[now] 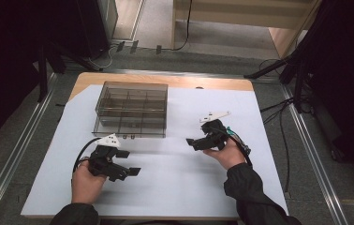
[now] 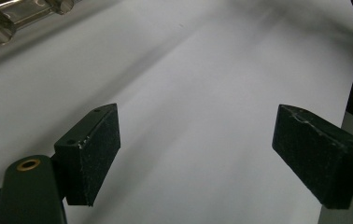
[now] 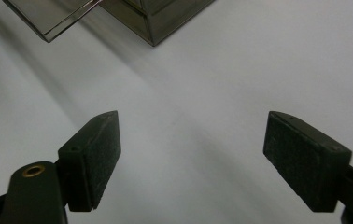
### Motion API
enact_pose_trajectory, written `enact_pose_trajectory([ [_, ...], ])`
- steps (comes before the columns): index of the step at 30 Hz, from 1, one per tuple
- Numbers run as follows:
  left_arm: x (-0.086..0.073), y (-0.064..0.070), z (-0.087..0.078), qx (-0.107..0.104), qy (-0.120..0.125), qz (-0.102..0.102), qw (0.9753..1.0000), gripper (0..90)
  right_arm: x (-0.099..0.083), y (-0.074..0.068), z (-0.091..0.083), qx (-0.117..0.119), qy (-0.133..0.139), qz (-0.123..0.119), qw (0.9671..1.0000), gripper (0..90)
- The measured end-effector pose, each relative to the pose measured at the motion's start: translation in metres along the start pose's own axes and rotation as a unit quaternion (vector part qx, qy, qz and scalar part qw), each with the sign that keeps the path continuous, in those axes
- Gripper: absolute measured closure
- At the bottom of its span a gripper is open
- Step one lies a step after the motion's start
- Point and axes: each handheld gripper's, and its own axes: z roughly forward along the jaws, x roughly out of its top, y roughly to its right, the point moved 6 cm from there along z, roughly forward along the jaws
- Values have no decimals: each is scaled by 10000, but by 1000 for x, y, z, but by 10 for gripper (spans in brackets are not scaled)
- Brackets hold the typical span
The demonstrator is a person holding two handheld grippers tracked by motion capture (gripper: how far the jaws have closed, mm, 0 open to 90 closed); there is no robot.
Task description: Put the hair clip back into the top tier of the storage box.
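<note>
Item: clear smoked-plastic organiser box [image 1: 131, 109] with a grid of compartments, standing on the white sheet [image 1: 175, 173] that covers the wooden table [image 1: 165, 80], toward the sheet's 11 o'clock area; its compartments appear empty, though the tint makes this hard to confirm. Small round knobs show along its near edge, and one panel or drawer front seems to project slightly at the corner seen in the right gripper view [image 3: 118, 14]. Left gripper [image 1: 123, 163]: at 7 o'clock on the sheet, held in the person's left hand [image 1: 87, 182], jaws spread wide with nothing between them, just short of the box's near edge. Right gripper [image 1: 195, 142]: at about 3 o'clock from the box, in the right hand [image 1: 227, 153], jaws likewise released and empty, aimed at the box's near right corner. Hazards, as a judgement: the box looks light and sits loose on smooth paper, so a one-sided push or pull on a knob would likely slide or skew it rather than open it; the sheet itself could shift; the small knobs and slick walls invite a slipping pinch unless the other gripper braces the body.
</note>
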Motion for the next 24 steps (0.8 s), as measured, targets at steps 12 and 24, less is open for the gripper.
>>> enact_pose_trajectory([
  [12, 0, -3, -2, 4, 23, -19, 10000, 162, 1, 2, -2, 292, -78, 179, 9994, 277],
  [24, 2, -3, -2, 3, 21, 23, 10000, 163, 0, 6, -10, 373, -79, 284, 9989, 338],
])
